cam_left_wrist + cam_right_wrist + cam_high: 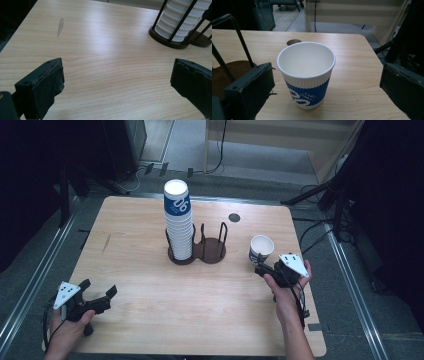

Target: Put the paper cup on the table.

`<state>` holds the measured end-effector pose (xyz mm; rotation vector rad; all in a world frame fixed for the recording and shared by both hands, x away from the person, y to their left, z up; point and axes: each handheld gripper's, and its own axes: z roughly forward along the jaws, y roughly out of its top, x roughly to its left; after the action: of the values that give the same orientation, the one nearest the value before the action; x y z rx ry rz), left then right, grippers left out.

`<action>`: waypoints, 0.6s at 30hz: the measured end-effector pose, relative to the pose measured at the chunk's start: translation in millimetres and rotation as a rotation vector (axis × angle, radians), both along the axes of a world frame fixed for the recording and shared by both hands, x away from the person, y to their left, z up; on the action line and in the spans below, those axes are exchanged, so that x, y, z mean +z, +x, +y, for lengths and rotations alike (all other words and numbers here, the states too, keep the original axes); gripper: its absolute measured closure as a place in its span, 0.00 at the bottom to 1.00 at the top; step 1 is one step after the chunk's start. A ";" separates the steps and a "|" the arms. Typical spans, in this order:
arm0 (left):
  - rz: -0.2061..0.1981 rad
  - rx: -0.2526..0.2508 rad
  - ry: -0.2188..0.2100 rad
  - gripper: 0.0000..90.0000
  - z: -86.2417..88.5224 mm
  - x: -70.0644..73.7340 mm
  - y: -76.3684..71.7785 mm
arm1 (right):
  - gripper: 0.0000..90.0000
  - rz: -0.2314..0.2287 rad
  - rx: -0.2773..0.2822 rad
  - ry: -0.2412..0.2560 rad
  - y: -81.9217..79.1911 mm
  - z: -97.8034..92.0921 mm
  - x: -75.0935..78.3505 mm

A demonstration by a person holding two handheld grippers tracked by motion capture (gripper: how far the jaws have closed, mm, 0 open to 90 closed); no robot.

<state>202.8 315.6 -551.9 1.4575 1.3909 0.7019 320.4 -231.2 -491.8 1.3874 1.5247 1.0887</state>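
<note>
Your right gripper [325, 85] jaws apart around upright ribbed paper cup [306, 75], white rim, blue band, empty, left gripper [117, 82] jaws apart over bare table [105, 65]

The paper cup [306, 75] is white with a ribbed blue band bearing white swirls. The cup stack [178, 220] is white, its top cup blue with white "06". The worktop [140, 270] is pale woodgrain; the cup rack [212, 251] is dark brown.

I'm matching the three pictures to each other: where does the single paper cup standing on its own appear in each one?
High view: single paper cup right of centre, just ahead of the right gripper.
Right gripper view: centre, upright between the open jaws.
Left gripper view: not in this picture.
Shared landmark: the dark cup rack, at the left edge in the right gripper view.
</note>
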 end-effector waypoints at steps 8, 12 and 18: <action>0.001 0.000 0.000 0.00 -0.3 0.0 0.0 | 0.00 0.005 0.001 0.006 -17.8 -3.8 1.8; 0.000 0.001 -0.001 0.00 -0.4 0.0 -0.1 | 0.00 0.000 0.001 0.006 -25.5 -7.1 3.7; 0.002 0.000 0.000 0.00 -0.2 0.0 0.1 | 0.00 0.001 -0.003 -0.003 -35.5 -16.4 2.9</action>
<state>202.9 315.4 -551.9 1.4586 1.3927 0.7012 284.9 -247.6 -488.9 1.3876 1.5241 1.0837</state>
